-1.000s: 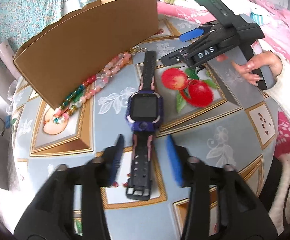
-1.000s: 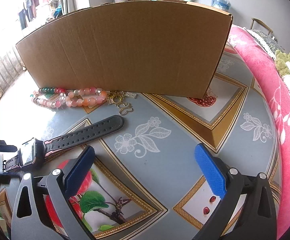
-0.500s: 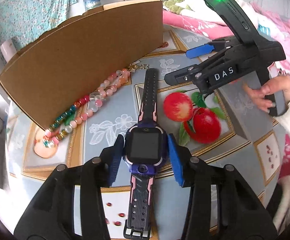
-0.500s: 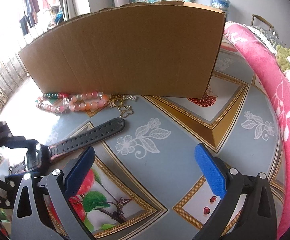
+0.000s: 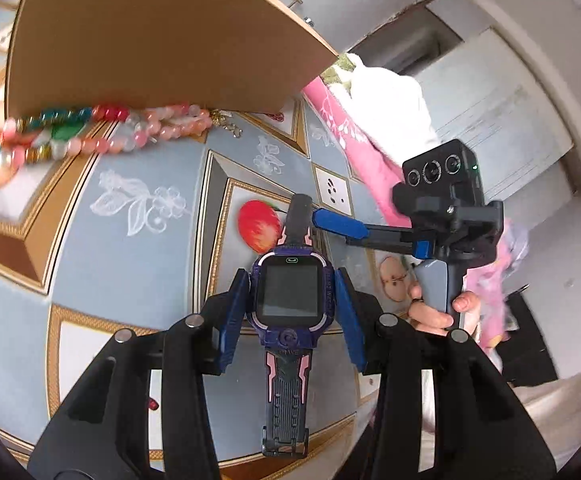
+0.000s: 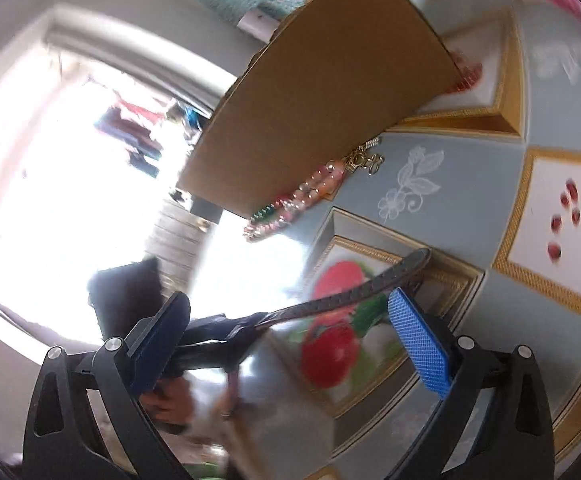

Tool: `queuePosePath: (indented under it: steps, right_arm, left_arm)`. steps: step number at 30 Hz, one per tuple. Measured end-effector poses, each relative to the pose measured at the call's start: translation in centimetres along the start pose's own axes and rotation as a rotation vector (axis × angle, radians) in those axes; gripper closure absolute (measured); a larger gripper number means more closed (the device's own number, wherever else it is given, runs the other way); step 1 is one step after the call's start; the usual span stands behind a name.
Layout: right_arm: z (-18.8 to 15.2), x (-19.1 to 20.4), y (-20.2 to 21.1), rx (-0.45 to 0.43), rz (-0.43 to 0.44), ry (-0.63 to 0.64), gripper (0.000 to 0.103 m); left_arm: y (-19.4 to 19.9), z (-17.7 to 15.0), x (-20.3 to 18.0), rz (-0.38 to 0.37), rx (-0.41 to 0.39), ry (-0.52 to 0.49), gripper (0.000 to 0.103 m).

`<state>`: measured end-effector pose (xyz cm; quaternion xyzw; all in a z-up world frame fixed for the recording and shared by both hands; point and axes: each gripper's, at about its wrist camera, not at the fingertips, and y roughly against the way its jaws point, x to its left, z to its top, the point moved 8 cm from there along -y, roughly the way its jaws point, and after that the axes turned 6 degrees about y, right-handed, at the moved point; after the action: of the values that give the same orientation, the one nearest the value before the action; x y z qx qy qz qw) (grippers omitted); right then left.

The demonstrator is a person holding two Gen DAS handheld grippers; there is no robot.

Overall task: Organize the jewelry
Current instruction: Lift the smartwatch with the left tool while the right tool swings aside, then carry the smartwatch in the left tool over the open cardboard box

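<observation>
Right wrist view is smeared: the hand [image 6: 170, 400] under the watch [image 6: 250, 320] is mush. The bead necklace's [image 5: 102, 130] far end blurs out at the left edge.

Glossy dark glass on the watch [image 5: 289, 295], set in shiny purple plastic, and its strap [image 5: 287, 396] reads as matt ribbed rubber punched with holes. The left gripper [image 5: 292, 318] is matt black plastic with bright metal rivets, its pads [image 5: 234, 318] a dull blue. On the right gripper [image 6: 290, 344], the blue pad [image 6: 418, 346] shows a fine cross-hatched grain. The box [image 5: 142, 36] is plain brown cardboard, flat and matt. Beads [image 5: 102, 130] gleam like polished glass, beside a glinting gold metal charm [image 6: 364, 160]. The tabletop [image 5: 138, 264] wears a smooth, slightly shiny printed cover.
</observation>
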<state>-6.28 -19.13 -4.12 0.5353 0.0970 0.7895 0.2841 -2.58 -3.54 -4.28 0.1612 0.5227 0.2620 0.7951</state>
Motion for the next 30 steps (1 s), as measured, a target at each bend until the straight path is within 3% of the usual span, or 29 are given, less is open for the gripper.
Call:
queuePosePath:
  steps: [7, 13, 15, 17, 18, 20, 23, 25, 28, 30]
  right_arm:
    - [-2.0, 2.4, -0.9, 0.096, 0.170, -0.108, 0.006]
    - [-1.2, 3.0, -1.6, 0.090, 0.138, -0.115, 0.007]
    - [-1.4, 2.7, -2.2, 0.088, 0.074, -0.104, 0.016]
    - [-1.9, 1.7, -2.4, 0.082, -0.028, -0.089, 0.044]
    - [-2.7, 0.9, -2.5, 0.078, -0.062, -0.093, 0.053]
    - [-3.1, -0.5, -2.1, 0.054, -0.070, -0.131, 0.078]
    - [-3.4, -2.4, -1.5, 0.016, -0.029, -0.194, 0.098]
    - [-3.5, -2.6, -1.0, 0.006, -0.037, -0.186, 0.100]
    - [-3.5, -2.6, -0.3, -0.009, -0.139, -0.091, 0.100]
    - [-3.4, -2.7, -0.1, -0.022, -0.158, -0.072, 0.100]
  left_arm:
    - [0.8, 0.2, -0.2, -0.060, -0.020, 0.033, 0.061]
    - [0.5, -0.7, -2.6, -0.098, 0.008, -0.063, 0.061]
    - [0.4, -1.3, -3.8, -0.071, 0.019, -0.136, 0.061]
    - [0.3, -2.2, -4.3, -0.044, 0.030, -0.179, 0.061]
    - [0.2, -2.5, -4.5, -0.028, 0.038, -0.200, 0.061]
    - [-0.2, -2.8, -4.6, -0.005, 0.049, -0.222, 0.061]
    - [-0.8, -3.2, -4.4, 0.029, 0.067, -0.250, 0.061]
    - [-1.2, -3.7, -4.3, 0.052, 0.079, -0.274, 0.061]
    - [-2.1, -4.3, -4.3, 0.099, 0.104, -0.316, 0.061]
    - [-2.1, -4.5, -4.4, 0.113, 0.108, -0.335, 0.060]
